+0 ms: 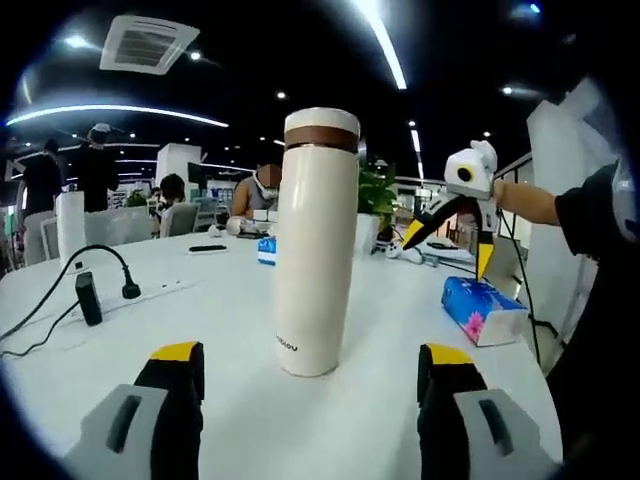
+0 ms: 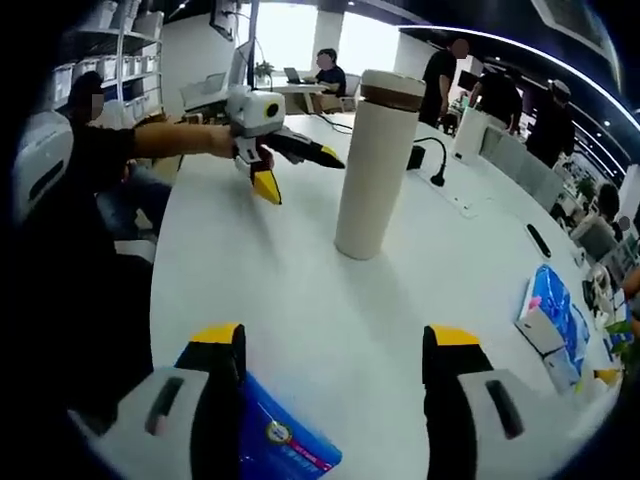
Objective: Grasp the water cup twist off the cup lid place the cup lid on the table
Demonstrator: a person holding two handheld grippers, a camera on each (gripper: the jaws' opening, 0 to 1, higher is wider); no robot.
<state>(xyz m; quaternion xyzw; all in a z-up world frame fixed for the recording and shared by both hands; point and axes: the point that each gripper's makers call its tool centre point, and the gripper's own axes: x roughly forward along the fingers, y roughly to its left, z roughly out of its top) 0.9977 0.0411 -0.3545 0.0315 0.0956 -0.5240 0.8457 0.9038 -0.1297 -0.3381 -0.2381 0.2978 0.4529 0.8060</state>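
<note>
Left gripper view: left gripper (image 1: pixel 312 365) is sitting low over the white table (image 1: pixel 230 300), jaws spread wide, holding nothing. One cup (image 1: pixel 317 245) is standing upright ahead, between the two jaw tips, not touching either. One lid (image 1: pixel 322 128), white with a brown band, is sitting on top of it. Left of the jaws, one black cable with a plug (image 1: pixel 89 297) is lying on the table. Right of the jaws, one blue tissue pack (image 1: pixel 482 308) is resting near the table edge. Above it the right gripper (image 1: pixel 447 248) is hanging in the air, jaws apart, empty.

Right gripper view: right gripper (image 2: pixel 332 350) is gaping wide, empty, over the table; a blue pack (image 2: pixel 280 435) is lying under its left jaw, partly hidden. The cup (image 2: pixel 372 170) is standing ahead, well apart. Left gripper (image 2: pixel 300 172) is hovering left of the cup, open. People in the background are too blurry to count.
</note>
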